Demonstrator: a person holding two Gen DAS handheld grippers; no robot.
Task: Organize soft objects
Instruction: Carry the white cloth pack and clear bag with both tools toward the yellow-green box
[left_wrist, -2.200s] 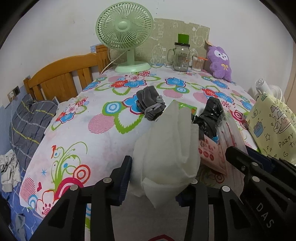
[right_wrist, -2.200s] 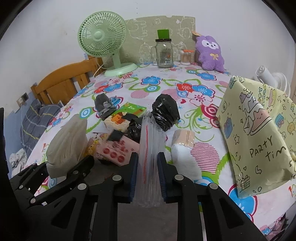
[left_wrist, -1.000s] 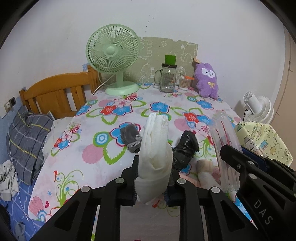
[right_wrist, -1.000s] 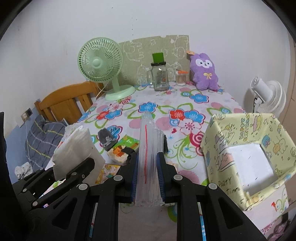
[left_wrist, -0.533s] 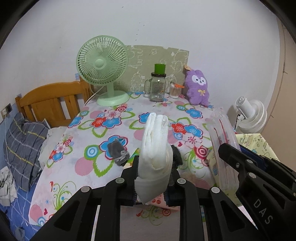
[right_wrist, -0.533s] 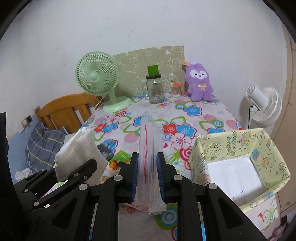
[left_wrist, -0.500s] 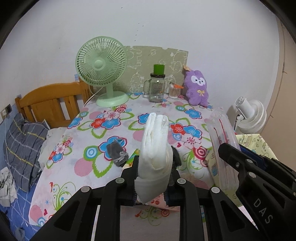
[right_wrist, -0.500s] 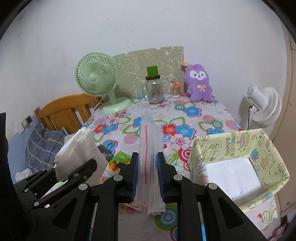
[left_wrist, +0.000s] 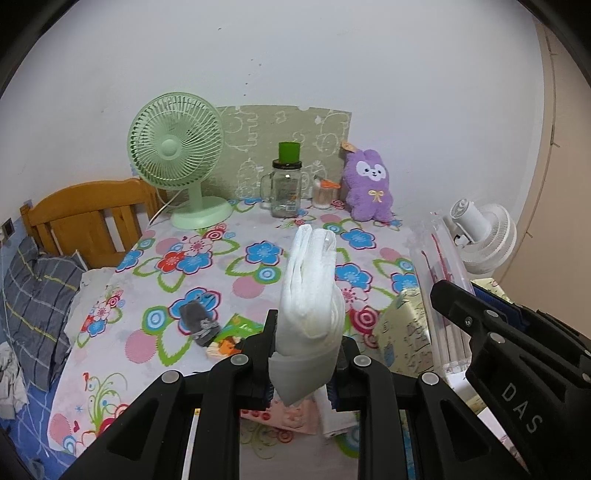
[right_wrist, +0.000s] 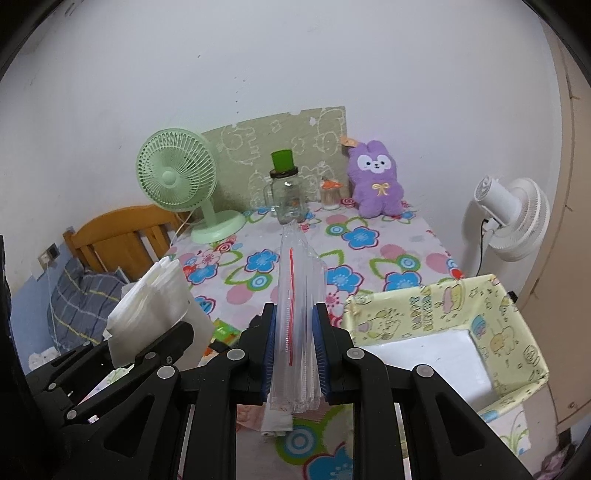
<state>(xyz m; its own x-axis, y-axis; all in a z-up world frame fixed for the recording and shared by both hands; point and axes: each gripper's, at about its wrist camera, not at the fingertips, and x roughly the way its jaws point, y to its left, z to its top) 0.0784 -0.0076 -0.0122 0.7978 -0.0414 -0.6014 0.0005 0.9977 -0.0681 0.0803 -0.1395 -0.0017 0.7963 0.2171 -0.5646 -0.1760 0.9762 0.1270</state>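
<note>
My left gripper (left_wrist: 304, 345) is shut on a folded white cloth (left_wrist: 312, 295) that stands upright between its pads, held above the flowered table (left_wrist: 177, 258). A stack of clear zip bags (right_wrist: 299, 317) with a red seal line is clamped in my right gripper (right_wrist: 295, 347), which is shut on it. In the right wrist view the white cloth (right_wrist: 155, 306) shows at lower left. A yellow party-print box (right_wrist: 443, 314), open with a white floor, sits at the table's near right corner. A grey sock (left_wrist: 197, 321) and a green packet (left_wrist: 236, 332) lie on the table.
At the back stand a green fan (left_wrist: 177, 162), a glass jar with a green lid (left_wrist: 284, 188), a small toothpick jar (left_wrist: 323, 192) and a purple plush rabbit (left_wrist: 369, 188). A wooden headboard (left_wrist: 85, 218) and plaid pillow are left; a white floor fan (right_wrist: 513, 221) is right.
Both grippers have risen and drawn back from the table with their loads. The table objects look smaller and lower, and the yellow box's open inside now shows fully in the right wrist view.
</note>
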